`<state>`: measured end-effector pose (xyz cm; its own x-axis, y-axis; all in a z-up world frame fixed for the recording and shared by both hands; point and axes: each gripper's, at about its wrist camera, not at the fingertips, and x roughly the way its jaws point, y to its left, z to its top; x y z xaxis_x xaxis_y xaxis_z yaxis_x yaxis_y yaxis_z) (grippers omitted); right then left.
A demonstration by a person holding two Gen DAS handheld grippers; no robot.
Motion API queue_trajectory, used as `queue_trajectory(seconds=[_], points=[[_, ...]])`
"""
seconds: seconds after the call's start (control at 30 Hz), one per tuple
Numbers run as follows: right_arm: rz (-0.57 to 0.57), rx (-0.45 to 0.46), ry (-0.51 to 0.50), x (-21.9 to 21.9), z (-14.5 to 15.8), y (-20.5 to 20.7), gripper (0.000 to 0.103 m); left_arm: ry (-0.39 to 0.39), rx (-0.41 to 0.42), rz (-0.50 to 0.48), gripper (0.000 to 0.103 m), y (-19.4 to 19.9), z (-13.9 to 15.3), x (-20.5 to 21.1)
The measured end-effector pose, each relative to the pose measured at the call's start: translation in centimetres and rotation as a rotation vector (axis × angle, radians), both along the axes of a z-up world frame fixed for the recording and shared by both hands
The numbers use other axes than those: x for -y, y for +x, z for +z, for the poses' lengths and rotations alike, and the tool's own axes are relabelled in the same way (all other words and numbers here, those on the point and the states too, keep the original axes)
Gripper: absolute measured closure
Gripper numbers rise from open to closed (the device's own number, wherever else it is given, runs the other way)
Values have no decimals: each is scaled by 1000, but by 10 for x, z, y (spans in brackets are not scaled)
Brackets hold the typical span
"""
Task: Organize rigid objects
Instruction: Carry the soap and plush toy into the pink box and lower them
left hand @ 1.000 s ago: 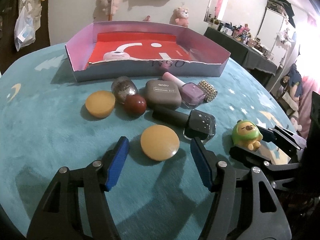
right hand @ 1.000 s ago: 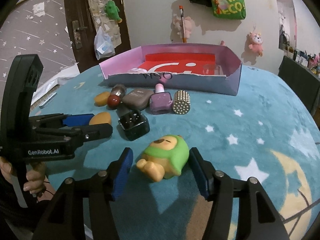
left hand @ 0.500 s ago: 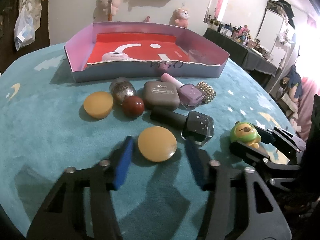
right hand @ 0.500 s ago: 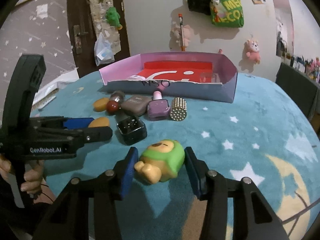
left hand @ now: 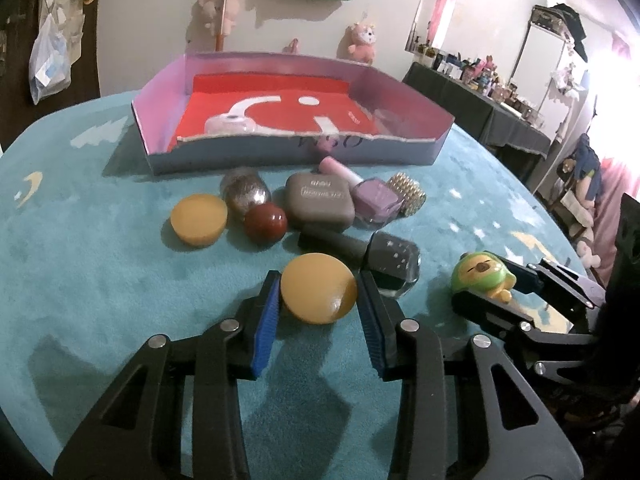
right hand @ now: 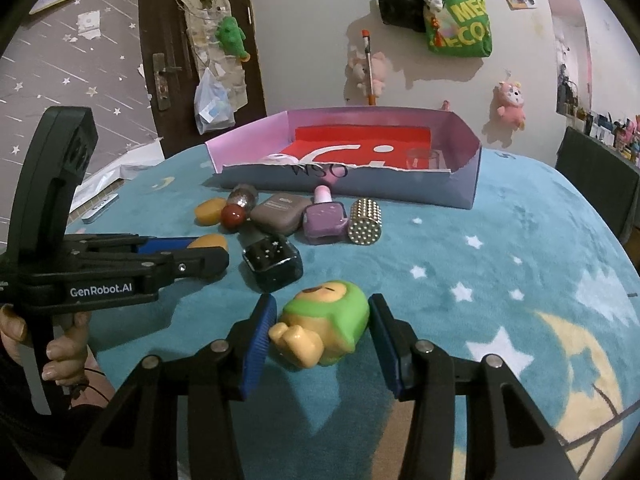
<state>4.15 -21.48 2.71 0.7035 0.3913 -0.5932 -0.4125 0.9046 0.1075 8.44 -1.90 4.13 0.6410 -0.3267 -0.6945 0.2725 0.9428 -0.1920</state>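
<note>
My left gripper is shut on a round yellow disc and holds it just above the teal rug. My right gripper is shut on a green and yellow toy figure, which also shows in the left wrist view. Behind them lie a black star-speckled bottle, a second yellow disc, a red ball, a glittery ball, a grey-brown case, a purple nail polish bottle and a beaded gold cylinder. A pink-walled box with a red floor stands at the back.
The box holds a white round item at its left and a clear glass at its right. The teal rug with stars and a moon covers the round table. A dark chair stands at the right.
Both grippers closed from open: the left one onto the near yellow disc, the right one onto the green toy. Both objects now sit slightly higher in view.
</note>
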Motion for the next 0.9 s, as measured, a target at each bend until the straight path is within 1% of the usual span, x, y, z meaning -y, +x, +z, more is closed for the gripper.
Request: queue_trajectory(seconds=[0.1, 0.2, 0.27, 0.37, 0.5, 0.53, 0.63, 0.7, 0.8, 0.9], points=[[14, 4, 23, -1, 8, 4, 53, -5, 23, -11, 67, 2, 10, 0], [26, 10, 54, -1, 20, 15, 53, -9, 37, -26, 67, 12, 21, 2], [22, 27, 56, -2, 28, 27, 53, -12, 37, -27, 67, 24, 27, 1], [36, 28, 87, -1, 39, 46, 53, -24, 34, -39, 67, 40, 34, 1], [56, 64, 86, -4, 59, 73, 53, -23, 29, -73, 67, 65, 46, 3], [63, 68, 87, -4, 63, 79, 53, -30, 21, -95, 67, 76, 49, 3], [104, 81, 53, -8, 72, 113, 53, -10, 36, -136, 67, 97, 54, 8], [127, 81, 26, -10, 73, 131, 53, 12, 29, -160, 67, 111, 55, 10], [187, 52, -6, -12, 70, 159, 53, 56, 16, -198, 67, 135, 53, 17], [243, 26, -45, -21, 64, 180, 53, 80, -7, -231, 67, 155, 49, 21]])
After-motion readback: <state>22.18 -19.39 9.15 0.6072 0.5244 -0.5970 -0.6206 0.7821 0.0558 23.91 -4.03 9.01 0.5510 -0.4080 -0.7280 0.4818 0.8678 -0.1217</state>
